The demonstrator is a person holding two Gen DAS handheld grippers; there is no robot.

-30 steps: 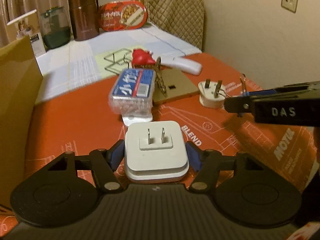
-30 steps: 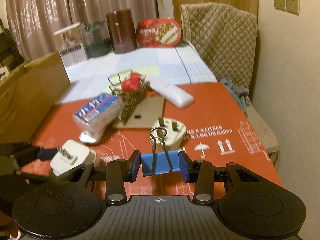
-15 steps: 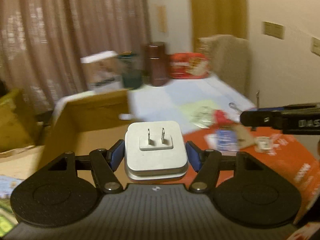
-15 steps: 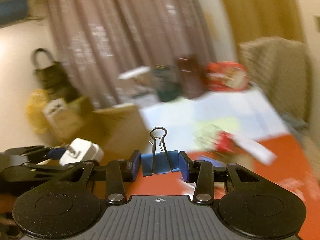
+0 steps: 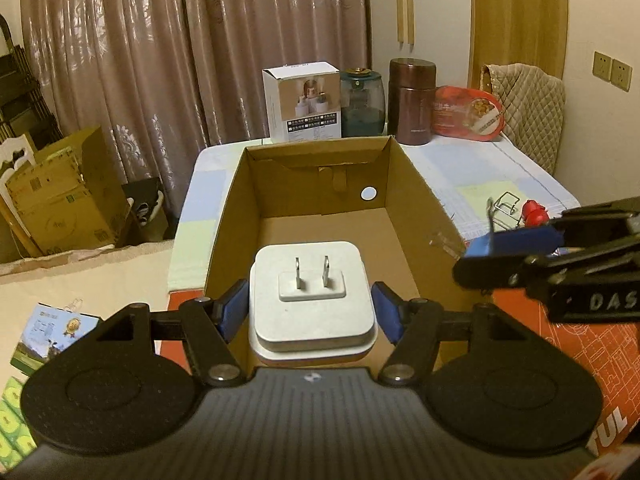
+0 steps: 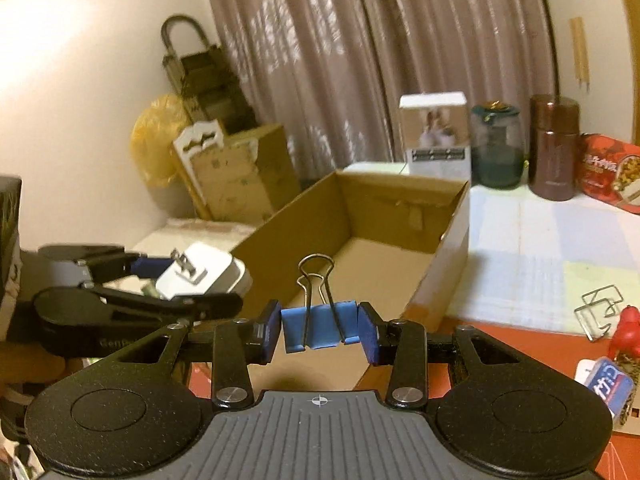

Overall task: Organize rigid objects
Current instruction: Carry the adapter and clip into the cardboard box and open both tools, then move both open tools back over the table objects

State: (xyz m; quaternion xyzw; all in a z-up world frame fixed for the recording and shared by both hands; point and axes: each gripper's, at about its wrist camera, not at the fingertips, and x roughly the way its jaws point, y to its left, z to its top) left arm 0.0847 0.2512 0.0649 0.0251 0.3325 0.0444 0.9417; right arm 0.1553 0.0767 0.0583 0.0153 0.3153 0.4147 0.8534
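Basically both grippers are loaded and lined up over the open cardboard box, which reads as the drop bin for the sort.

Left gripper: jaws part-way closed, blue pads squeezing the flat sides of the white plug adapter. Prongs face forward, away from the camera, so the pads get broad, smooth faces instead of metal pins. Adapter hangs above the near end of the box floor, not touching it.

Right gripper: jaws nearly shut, pinching the blue binder clip across its body, wire handles standing up and clear of the pads. Narrow part, hence the narrow opening. It sits at the near edge of the box, beside the left one.

Box looks empty inside, so plenty of landing room. My read: release comes next, both at once or one after the other.

Remaining clutter stays on the red mat to the right: red figurine, wire piece.
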